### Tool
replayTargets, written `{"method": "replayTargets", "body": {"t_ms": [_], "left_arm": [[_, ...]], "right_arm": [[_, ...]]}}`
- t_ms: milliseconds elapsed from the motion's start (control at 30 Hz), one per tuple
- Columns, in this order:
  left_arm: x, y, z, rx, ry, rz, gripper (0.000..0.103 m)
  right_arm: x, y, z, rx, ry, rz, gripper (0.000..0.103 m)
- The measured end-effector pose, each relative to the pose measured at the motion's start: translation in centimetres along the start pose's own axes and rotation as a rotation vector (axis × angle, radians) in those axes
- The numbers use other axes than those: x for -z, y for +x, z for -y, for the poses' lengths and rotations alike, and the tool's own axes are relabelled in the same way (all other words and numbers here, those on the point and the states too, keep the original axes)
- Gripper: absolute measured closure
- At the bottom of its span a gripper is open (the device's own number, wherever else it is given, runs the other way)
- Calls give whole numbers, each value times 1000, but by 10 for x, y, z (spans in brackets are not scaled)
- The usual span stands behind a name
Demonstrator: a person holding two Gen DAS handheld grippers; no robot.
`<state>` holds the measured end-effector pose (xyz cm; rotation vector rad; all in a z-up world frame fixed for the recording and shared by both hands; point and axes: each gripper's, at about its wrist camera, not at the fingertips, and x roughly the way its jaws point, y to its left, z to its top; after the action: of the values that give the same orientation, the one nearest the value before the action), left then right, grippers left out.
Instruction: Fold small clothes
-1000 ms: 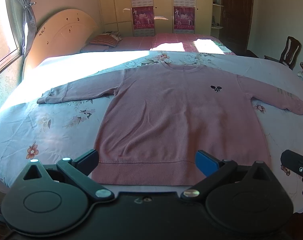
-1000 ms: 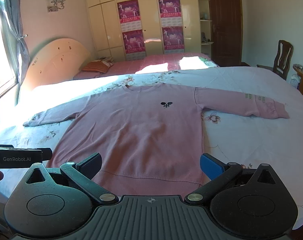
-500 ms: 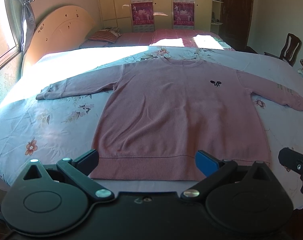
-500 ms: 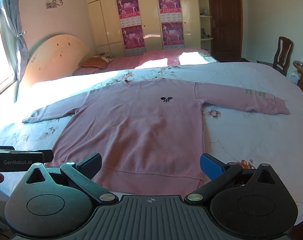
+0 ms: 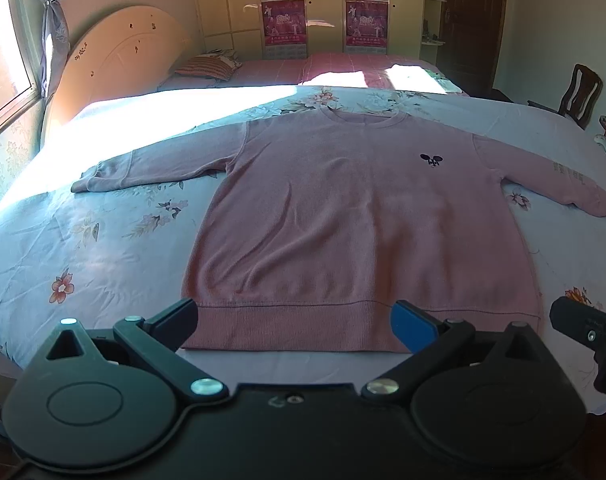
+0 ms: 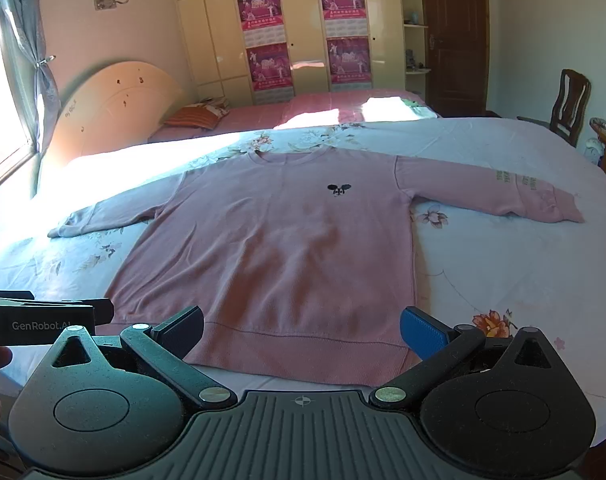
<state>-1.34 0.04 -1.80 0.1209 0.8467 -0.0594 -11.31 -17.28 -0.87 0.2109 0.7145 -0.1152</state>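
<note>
A pink long-sleeved sweater (image 5: 351, 216) (image 6: 287, 240) lies flat and face up on the bed, both sleeves spread out sideways, a small black emblem on its chest. My left gripper (image 5: 295, 326) hovers open just in front of the sweater's hem, its jaws wide apart and nothing between them. My right gripper (image 6: 301, 332) is open too, in front of the hem toward its right half. Each gripper shows at the edge of the other's view: the right gripper (image 5: 587, 330) and the left gripper (image 6: 43, 318).
The sweater rests on a pale blue floral bedsheet (image 5: 83, 248) (image 6: 503, 272). Behind it stand a cream headboard (image 5: 115, 60), a second bed with a pink cover (image 6: 303, 112), wardrobes with posters and a wooden chair (image 6: 569, 104) at the right.
Both grippers have risen and tipped a little downward toward the bed, so the sweater's hem now shows whole in front of the jaws. The sweater has not moved.
</note>
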Motion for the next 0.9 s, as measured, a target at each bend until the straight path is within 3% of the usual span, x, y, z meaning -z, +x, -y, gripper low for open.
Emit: {"method": "replayTargets", "body": {"t_ms": [500,900], "left_arm": [[-1,1,-3,3,0,2,1],[-19,18,-10,8,10,2,1]], "right_arm": [[-1,1,-4,5,-5,3,0],[-11,13,-1,40,16,19,0]]}}
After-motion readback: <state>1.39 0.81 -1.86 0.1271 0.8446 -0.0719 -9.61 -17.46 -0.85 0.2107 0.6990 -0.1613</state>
